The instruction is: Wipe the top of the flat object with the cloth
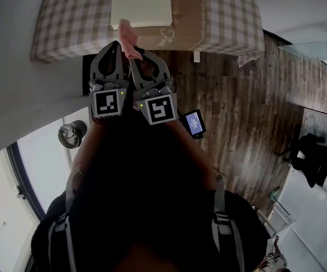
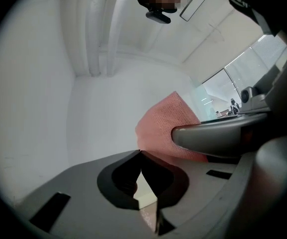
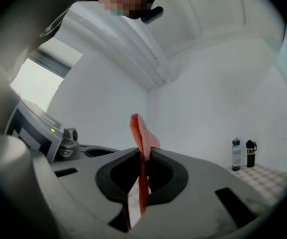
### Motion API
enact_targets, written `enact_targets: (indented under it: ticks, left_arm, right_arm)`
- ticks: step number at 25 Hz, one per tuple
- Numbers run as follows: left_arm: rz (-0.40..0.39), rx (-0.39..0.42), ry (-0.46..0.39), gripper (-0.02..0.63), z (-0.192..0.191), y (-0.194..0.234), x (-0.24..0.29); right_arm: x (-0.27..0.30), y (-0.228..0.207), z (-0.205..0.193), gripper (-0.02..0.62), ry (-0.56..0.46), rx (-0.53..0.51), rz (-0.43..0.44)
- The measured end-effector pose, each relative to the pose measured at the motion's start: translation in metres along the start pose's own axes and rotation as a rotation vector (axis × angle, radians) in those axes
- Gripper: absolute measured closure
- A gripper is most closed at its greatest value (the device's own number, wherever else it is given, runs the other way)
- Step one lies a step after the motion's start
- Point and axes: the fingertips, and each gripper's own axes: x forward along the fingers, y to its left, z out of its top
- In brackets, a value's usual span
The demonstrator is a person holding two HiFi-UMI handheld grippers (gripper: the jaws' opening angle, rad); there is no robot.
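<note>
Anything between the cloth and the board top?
Nothing visible. The cloth, pinched in the right claw, has its tip at the board edge; the board top is bare. The left claw is shut, beside the right.

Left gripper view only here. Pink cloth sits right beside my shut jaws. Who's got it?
Observer: The right gripper is shut on the cloth; a strip of it runs down through the jaws.
Operator: Where's the flat object?
Observer: In the head view the white flat object lies on the checked table, just ahead of the cloth. The cloth's tip overlaps its near edge there, but I can't tell if they touch.
Operator: Anything else around?
Observer: Two bottles stand upright on checked fabric at the far right of the right gripper view.
</note>
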Motion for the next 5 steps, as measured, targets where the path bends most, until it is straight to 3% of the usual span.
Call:
enact_targets:
  ticks: [5]
  left_arm:
    - [-0.029, 0.009, -0.013, 0.617, 0.003, -0.013, -0.001]
  right_arm:
    - [-0.017, -0.002, -0.001, 0.579, 0.014, 0.005, -0.033]
